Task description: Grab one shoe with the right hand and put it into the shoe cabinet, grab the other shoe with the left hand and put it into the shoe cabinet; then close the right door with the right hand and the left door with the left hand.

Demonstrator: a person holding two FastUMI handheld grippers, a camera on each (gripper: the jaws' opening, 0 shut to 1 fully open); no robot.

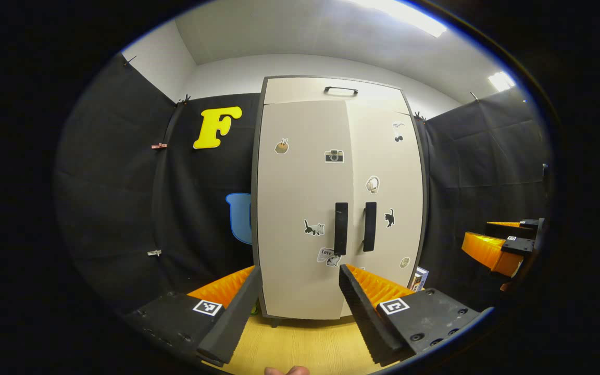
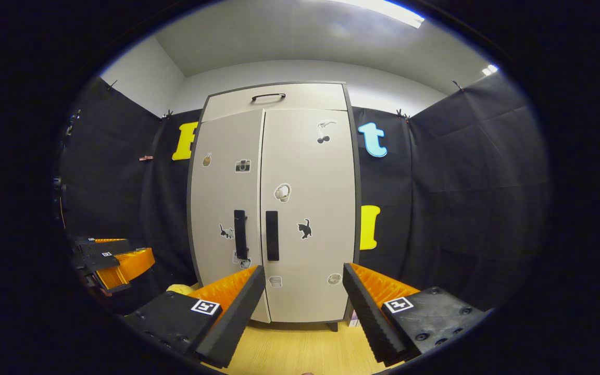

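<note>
The shoe cabinet (image 1: 339, 208) stands on the floor (image 1: 305, 346) straight ahead of the left gripper (image 1: 299, 302), the right gripper (image 1: 508, 245) off to its right.

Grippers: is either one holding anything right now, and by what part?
Nothing is held. The left gripper and right gripper both stand open and empty, facing the shoe cabinet, whose doors look closed.

Ridged tongs (image 1: 296, 278) on screwed black mounts with square markers

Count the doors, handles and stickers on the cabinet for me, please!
Doors: 2
Handles: 3
Stickers: 9
Total: 14
</note>
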